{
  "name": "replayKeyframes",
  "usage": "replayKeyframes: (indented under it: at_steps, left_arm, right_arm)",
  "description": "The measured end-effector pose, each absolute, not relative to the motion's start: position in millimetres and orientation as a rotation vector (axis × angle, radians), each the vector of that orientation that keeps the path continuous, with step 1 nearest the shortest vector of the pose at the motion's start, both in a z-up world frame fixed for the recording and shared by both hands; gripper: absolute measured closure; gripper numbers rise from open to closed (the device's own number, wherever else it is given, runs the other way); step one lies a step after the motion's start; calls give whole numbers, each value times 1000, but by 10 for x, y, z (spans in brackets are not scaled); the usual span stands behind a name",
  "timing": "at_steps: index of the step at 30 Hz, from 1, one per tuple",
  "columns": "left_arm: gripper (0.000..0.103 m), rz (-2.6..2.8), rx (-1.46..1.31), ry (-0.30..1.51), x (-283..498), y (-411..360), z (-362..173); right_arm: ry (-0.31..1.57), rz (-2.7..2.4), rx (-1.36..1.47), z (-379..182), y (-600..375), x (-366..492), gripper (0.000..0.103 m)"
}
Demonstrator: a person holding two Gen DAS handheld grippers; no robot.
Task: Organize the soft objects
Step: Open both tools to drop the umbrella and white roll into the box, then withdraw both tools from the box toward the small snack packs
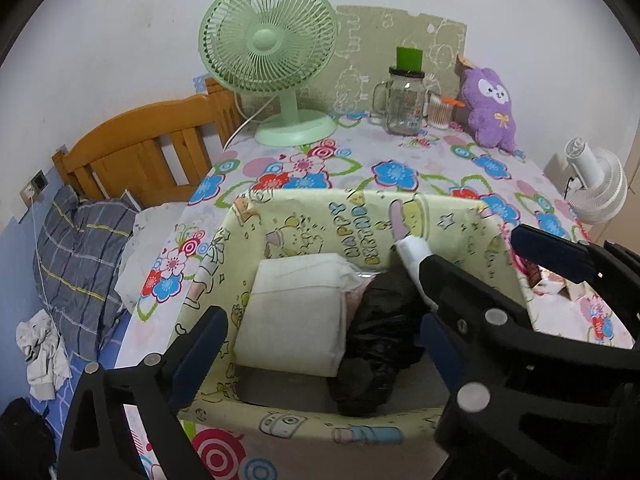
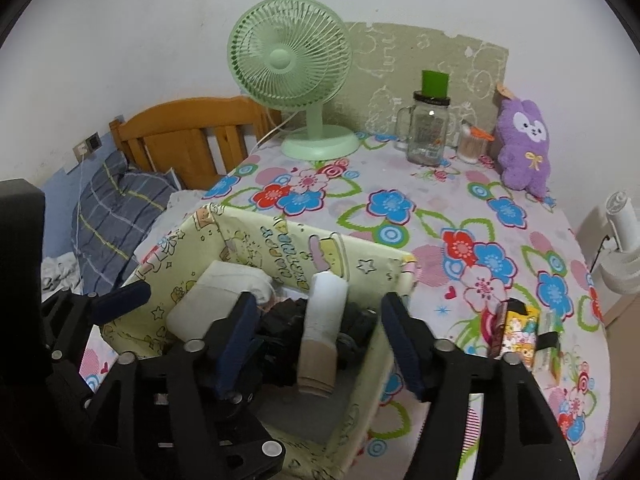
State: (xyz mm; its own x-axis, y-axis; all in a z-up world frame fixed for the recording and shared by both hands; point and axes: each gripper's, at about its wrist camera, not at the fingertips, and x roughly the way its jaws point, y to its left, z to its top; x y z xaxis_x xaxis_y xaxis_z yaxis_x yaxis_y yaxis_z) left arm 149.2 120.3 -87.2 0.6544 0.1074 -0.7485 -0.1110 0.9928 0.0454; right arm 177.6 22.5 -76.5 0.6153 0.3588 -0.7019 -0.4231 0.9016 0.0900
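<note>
A yellow cartoon-print fabric box (image 1: 304,210) (image 2: 372,270) stands on the flowered table. Inside lie a white tissue pack (image 1: 296,312) (image 2: 208,308), a crumpled black bag (image 1: 380,332) (image 2: 280,320) and a white-and-beige rolled sock (image 2: 322,328) (image 1: 412,254) lying loose in the box. My left gripper (image 1: 324,340) is open over the box, fingers either side of the tissue pack. My right gripper (image 2: 314,344) is open with the sock between its fingers, not clamped. A purple plush (image 1: 488,108) (image 2: 524,146) sits at the table's back right.
A green fan (image 1: 272,56) (image 2: 292,68), glass mug jar (image 1: 404,100) (image 2: 430,128) and cotton-swab cup (image 2: 470,144) stand at the back. Small colourful packets (image 2: 520,332) lie right of the box. A white fan (image 1: 596,188) is at the right; bed and pillow (image 1: 80,248) at the left.
</note>
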Motion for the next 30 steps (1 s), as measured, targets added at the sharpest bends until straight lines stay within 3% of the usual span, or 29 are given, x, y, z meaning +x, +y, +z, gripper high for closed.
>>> replayKeyframes:
  at_steps: [19,30]
  left_arm:
    - [0,79,15,799,1322,764,-587]
    - [0,42,29,777,1224,458,-458]
  right_arm:
    - [683,362,-51,-436,-319,1487,15]
    - [658,330,-30,-328,-637,1358,15]
